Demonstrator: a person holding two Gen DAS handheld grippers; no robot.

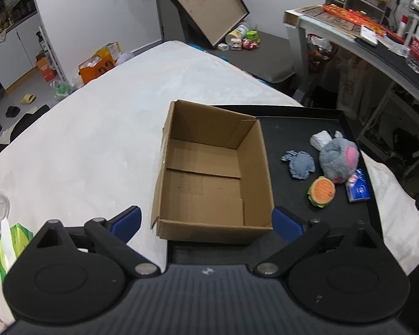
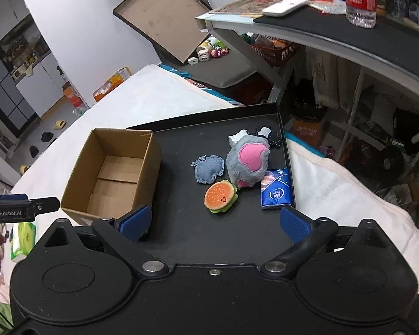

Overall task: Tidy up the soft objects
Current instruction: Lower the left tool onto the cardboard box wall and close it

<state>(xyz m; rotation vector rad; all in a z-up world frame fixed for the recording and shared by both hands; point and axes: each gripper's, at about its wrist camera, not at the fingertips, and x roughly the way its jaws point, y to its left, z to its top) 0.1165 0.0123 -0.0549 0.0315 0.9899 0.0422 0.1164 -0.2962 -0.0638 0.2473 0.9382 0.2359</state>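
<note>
Overhead, two wide-open grippers hover above a black tray [image 2: 283,128] holding an empty cardboard box [image 2: 78,176] and soft toys.

Right gripper [image 2: 213,222], empty, sits nearest the burger plush [image 2: 220,196]; beside it lie a denim pouch [image 2: 208,168], grey plush [image 2: 247,164] and tissue pack [image 2: 275,192]. Left gripper [image 1: 206,222], empty, faces the box. Probably best: pinch the burger centrally, avoiding its neighbours.

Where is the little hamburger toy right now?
The hamburger toy lies on the black tray, right of the cardboard box, just in front of the grey plush and beside the blue tissue pack.
</note>
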